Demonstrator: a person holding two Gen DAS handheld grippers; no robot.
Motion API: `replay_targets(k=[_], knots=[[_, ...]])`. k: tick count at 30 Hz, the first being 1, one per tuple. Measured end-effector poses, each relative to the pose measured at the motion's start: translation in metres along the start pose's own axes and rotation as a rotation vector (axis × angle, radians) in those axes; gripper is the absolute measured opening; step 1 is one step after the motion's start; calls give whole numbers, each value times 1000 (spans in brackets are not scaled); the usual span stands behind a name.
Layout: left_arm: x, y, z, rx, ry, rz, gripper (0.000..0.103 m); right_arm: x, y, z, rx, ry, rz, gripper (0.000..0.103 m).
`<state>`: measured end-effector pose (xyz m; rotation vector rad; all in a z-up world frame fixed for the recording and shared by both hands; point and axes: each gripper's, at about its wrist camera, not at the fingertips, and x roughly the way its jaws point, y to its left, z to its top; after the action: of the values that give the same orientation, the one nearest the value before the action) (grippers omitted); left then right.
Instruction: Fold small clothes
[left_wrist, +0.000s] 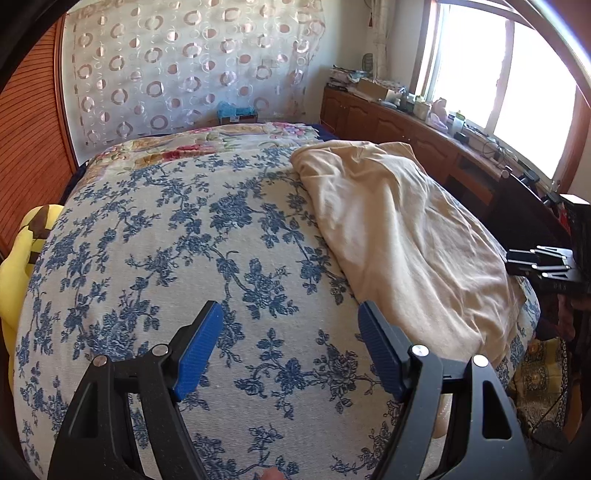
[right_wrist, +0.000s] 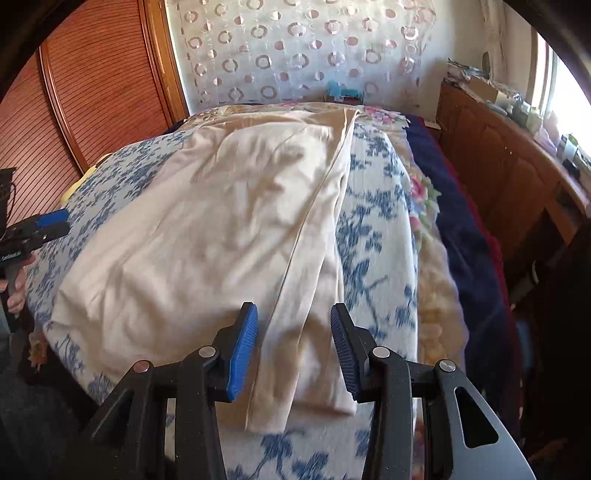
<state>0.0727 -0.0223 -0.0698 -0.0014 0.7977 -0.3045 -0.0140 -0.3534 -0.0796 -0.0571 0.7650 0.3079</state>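
Note:
A cream garment (right_wrist: 229, 221) lies spread on the blue-flowered bedspread (right_wrist: 373, 229), with a folded strip along its right side. My right gripper (right_wrist: 293, 317) is open and empty, just above the garment's near right end. In the left wrist view the garment (left_wrist: 399, 236) lies to the right. My left gripper (left_wrist: 290, 314) is open and empty over bare bedspread (left_wrist: 177, 229), left of the garment. The left gripper also shows at the left edge of the right wrist view (right_wrist: 51, 225).
A wooden cabinet (left_wrist: 388, 118) with clutter runs under the window on the right. A yellow plush (left_wrist: 26, 240) sits at the bed's left edge. A dark blanket (right_wrist: 465, 236) lies along the bed's right side. A wooden wardrobe (right_wrist: 81, 96) stands at left.

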Motion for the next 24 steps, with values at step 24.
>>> replay_targets(k=[24], knots=[[5,-38,-13,32,58,-123,77,-14,1,-14,36,-54,-39,18]])
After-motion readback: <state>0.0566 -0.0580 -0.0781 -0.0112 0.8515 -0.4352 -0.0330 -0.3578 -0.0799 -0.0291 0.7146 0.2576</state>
